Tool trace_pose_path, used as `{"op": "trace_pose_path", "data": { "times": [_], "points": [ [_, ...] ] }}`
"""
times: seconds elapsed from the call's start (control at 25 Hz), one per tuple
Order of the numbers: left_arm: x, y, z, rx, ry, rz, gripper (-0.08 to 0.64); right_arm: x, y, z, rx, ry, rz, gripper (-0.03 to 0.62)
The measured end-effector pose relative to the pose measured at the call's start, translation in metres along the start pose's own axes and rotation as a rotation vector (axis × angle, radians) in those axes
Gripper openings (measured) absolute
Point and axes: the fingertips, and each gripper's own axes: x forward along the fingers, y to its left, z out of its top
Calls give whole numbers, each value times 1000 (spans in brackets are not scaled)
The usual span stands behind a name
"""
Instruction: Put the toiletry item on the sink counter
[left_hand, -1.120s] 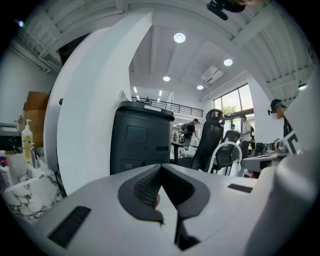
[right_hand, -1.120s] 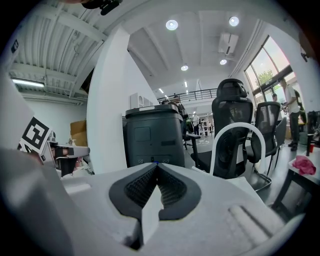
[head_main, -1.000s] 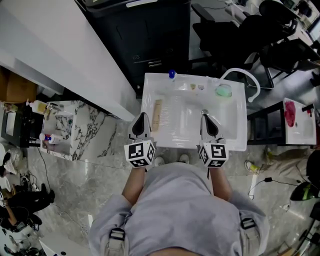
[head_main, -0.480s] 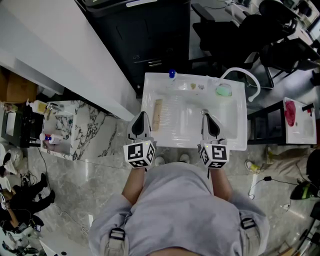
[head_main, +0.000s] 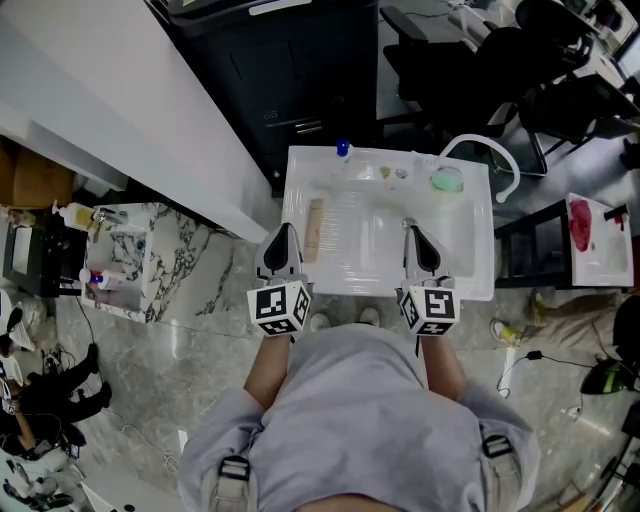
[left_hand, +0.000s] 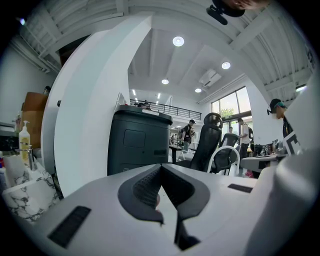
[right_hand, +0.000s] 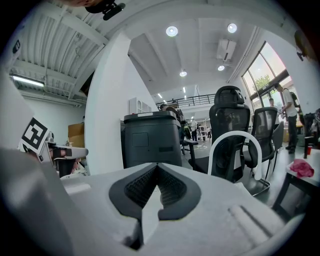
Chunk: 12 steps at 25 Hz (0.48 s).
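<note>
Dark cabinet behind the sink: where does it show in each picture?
Head view: dark cabinet top centre, just beyond the sink.
Left gripper view: dark cabinet left of centre.
Right gripper view: dark cabinet just left of centre.
Shared landmark: white arched tube to its right.

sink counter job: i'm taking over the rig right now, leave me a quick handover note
Left tool: shut, empty, held level at the near edge of the white sink.
Right tool: shut, empty, at the same edge, to the right.
Things: a beige oblong item lies on the sink's left side. A green round item and a small blue-capped item sit along the back rim.
Done: nothing is held; these items rest on the sink counter.
Left: I cannot tell which item the job means, or whether another one needs fetching. Check before moving.
</note>
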Motion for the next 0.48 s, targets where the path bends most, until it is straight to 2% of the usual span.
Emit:
{"op": "trace_pose_path", "data": {
  "times": [0.48],
  "points": [
    [1,-2,-3,-4,5,-6,6,2,0,-2,-8,6,4,3]
  ]
}}
